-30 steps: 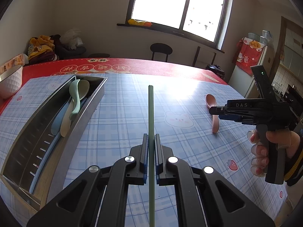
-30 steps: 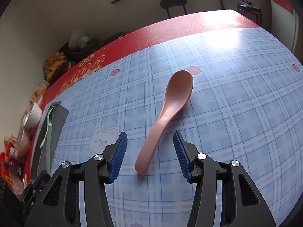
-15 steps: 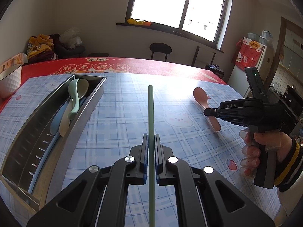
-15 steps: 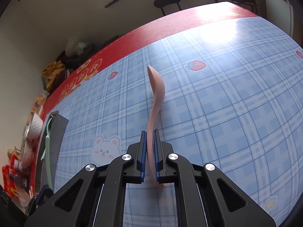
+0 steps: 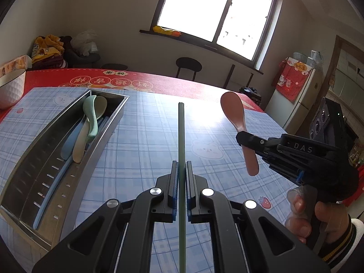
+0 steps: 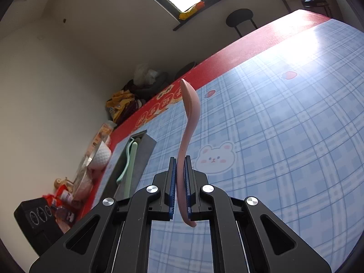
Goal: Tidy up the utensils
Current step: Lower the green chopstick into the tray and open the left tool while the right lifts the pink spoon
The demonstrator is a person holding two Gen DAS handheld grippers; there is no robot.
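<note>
While both tools carry a load above the table (image 5: 141,150), the items stand as follows.

Right gripper (image 6: 180,186): fingers clamped on the handle of a pink spoon (image 6: 190,113), bowl end raised clear of the cloth, handle tip hanging below the pads. Left gripper (image 5: 181,186): fingers closed on a thin green stick (image 5: 181,136), likely a chopstick, which points forward over the cloth.

Metal tray (image 5: 91,159): long, perforated, at the left of the table; it holds a green spoon (image 5: 91,116), a cream spoon (image 5: 79,141), a blue spoon (image 5: 69,141) and a blue stick (image 5: 49,195).

Risks, as judged: the pink spoon is pinched on a narrow, curved handle, so it could pivot or slip if swung fast. The long stick and the spoon may cross on the way to the tray, since both tools face the same way, near each other. A load lowered too shallow could catch the tray's near wall or knock the stacked spoons.

Open room: the checked cloth between tray and spoon is bare. A white bowl (image 5: 11,88) sits beyond the tray's far left.
</note>
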